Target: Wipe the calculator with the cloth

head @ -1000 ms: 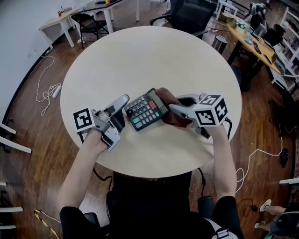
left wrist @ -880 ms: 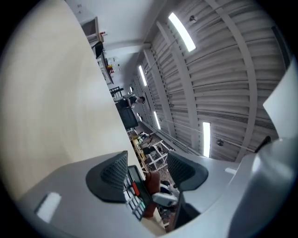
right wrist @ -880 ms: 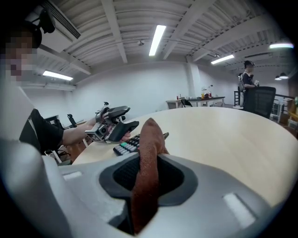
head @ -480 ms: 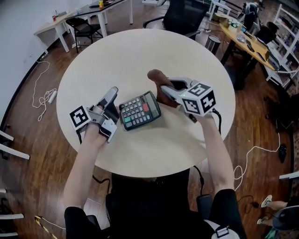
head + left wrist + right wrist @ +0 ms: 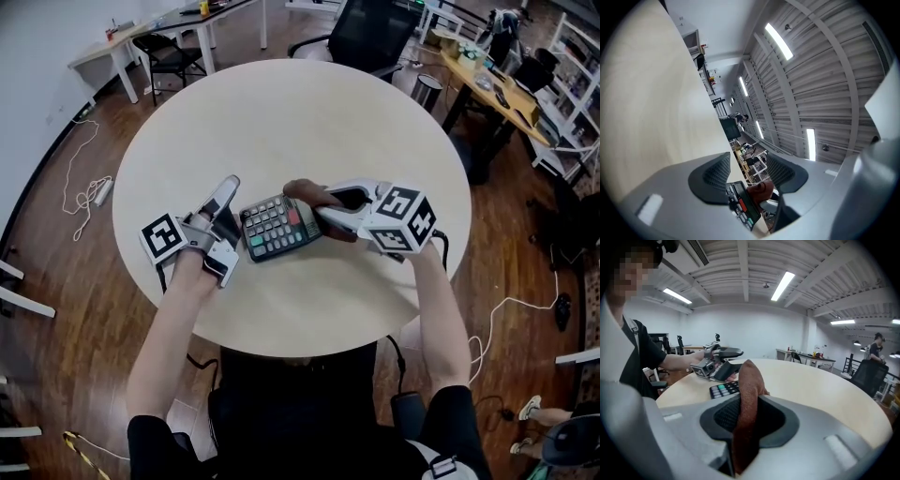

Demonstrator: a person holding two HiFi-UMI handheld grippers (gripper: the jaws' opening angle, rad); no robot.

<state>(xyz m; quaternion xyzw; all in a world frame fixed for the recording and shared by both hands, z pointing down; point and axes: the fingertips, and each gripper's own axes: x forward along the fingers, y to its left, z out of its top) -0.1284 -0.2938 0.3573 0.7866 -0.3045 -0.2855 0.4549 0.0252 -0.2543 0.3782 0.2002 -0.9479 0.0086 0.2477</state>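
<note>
Calculator (image 5: pixel 279 227) lies flat on the round desk (image 5: pixel 281 112), toward the person's side. Left claw (image 5: pixel 232 208) stands apart, jaws just closing, with the calculator's left end at its tips and the pads not pressing. Right claw (image 5: pixel 317 202) is clamped on the brown cloth (image 5: pixel 302 190), over the calculator's right end.

Calculator (image 5: pixel 277 228) key labels too small to read, its right edge under cloth (image 5: pixel 306 192)

Even, bright overhead light from ceiling tube lamps (image 5: pixel 783 285), which blow out to white. Soft, faint shadows on the pale desk (image 5: pixel 281 112). Head view is sharp with bent edges. Both gripper views show heavy fisheye, black corners, and blurry near foreground.
</note>
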